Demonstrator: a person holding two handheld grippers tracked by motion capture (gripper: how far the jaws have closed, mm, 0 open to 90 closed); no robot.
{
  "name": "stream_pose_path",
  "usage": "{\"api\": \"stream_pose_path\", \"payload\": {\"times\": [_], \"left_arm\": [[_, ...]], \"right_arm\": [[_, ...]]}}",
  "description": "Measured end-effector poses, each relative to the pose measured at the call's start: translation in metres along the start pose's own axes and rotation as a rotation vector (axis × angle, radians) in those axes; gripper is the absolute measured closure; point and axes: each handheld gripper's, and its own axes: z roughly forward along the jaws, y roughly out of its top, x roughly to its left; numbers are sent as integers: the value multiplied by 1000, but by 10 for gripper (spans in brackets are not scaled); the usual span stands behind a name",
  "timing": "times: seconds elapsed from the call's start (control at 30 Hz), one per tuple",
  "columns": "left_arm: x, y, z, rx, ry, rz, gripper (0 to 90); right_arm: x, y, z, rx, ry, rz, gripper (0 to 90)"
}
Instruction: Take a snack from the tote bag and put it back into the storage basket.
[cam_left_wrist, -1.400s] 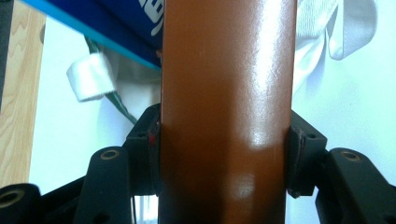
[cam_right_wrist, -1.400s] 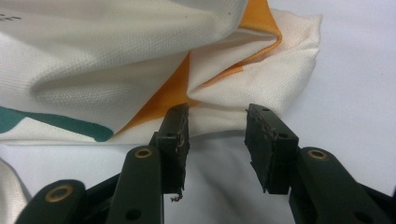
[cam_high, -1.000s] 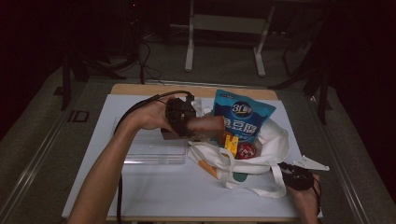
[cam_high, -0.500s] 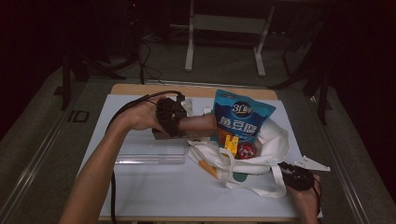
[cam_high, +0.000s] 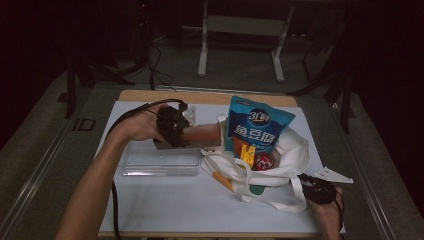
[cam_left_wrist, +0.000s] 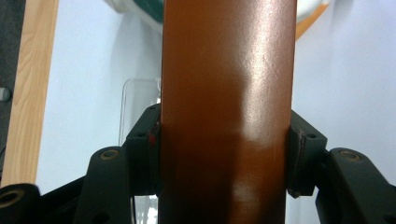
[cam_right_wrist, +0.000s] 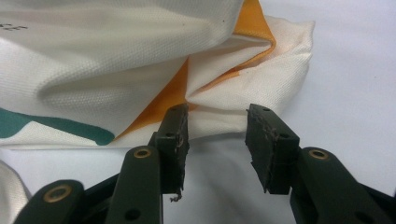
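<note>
A smooth brown cylinder (cam_high: 204, 132) lies level above the table, its far end at the mouth of a white tote bag (cam_high: 292, 150). My left gripper (cam_high: 186, 134) is shut on the cylinder (cam_left_wrist: 229, 93), with both pads (cam_left_wrist: 152, 140) pressed against its sides. A blue snack pouch (cam_high: 260, 127) stands up out of the bag, beside a yellow item and a red round one. My right gripper (cam_high: 307, 182) rests at the bag's near right corner, and its jaws (cam_right_wrist: 217, 135) stand open just short of the white and orange fabric (cam_right_wrist: 224, 93).
A clear plastic tray (cam_high: 157, 162) lies under and just in front of my left hand. The bag's straps (cam_high: 270, 202) trail toward the table's front edge. A white sheet (cam_high: 165, 210) covers the wooden table. Beyond the table stand dark stands and cables.
My left hand has moved left with the brown cylinder, drawing it away from the bag. The right gripper has stayed still.
</note>
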Motion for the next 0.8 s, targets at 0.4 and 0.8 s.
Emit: {"api": "stream_pose_path", "payload": {"times": [0.4, 0.8], "left_arm": [[-2, -20, -1, 18, 9, -15, 428], [-5, -37, -2, 9, 16, -34, 427]], "right_arm": [[0, 0, 0, 1, 0, 0, 588], [0, 0, 0, -1, 0, 0, 588]]}}
